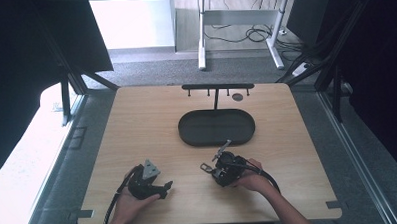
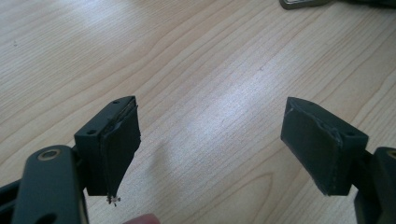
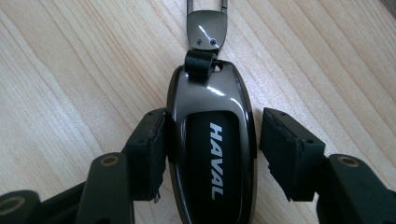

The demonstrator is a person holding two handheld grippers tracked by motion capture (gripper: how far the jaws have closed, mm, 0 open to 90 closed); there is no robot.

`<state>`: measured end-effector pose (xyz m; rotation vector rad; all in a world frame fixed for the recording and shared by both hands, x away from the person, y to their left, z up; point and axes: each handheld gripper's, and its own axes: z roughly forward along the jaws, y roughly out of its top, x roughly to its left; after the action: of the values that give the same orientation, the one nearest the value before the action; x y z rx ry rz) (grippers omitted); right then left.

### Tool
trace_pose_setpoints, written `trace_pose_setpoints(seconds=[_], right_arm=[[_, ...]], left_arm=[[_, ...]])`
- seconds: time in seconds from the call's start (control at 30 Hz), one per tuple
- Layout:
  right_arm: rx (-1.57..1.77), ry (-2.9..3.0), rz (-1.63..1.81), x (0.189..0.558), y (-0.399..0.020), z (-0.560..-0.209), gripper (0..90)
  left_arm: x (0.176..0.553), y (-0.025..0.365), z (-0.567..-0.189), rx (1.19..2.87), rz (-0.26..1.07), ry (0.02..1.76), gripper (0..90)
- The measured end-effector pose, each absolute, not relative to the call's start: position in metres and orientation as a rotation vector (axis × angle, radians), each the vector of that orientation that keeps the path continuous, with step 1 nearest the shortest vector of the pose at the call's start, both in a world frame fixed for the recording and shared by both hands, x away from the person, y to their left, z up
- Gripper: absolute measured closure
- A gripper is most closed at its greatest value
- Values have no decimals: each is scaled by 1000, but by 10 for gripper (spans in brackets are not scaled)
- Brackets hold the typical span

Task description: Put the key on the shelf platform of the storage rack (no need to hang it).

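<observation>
A glossy dark key fob [image 3: 210,154] marked HAVAL lies on the wooden table [image 1: 152,123], its metal clip [image 3: 205,28] pointing away from me. My right gripper [image 3: 212,126] stands open around it: the left pad [image 3: 149,149] touches the fob's side, and a thin gap separates the right pad [image 3: 285,149] from it. In the high view the right gripper [image 1: 216,169] is near the table's front centre, with the clip [image 1: 206,167] sticking out to its left. My left gripper [image 1: 165,188] rests at the front left. It is open, with bare wood between its pads [image 2: 116,149].
A black oval tray [image 1: 216,127] sits mid-table, with a low black rack of hooks [image 1: 217,87] behind it. A small dark disc [image 1: 237,96] lies by the rack. A metal edge [image 2: 303,3] shows at the top of the left gripper view.
</observation>
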<state>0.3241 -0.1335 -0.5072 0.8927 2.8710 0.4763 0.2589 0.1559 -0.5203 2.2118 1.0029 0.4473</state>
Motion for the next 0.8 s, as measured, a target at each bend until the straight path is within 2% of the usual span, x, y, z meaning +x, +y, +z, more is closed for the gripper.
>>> trace_pose_setpoints(seconds=[0.23, 0.8], right_arm=[[899, 2870, 465, 324, -133, -506, 480], [957, 2898, 505, 328, -139, -499, 492]], left_arm=[[259, 156, -520, 2206, 455, 1007, 201], [259, 156, -521, 2205, 452, 1013, 201]])
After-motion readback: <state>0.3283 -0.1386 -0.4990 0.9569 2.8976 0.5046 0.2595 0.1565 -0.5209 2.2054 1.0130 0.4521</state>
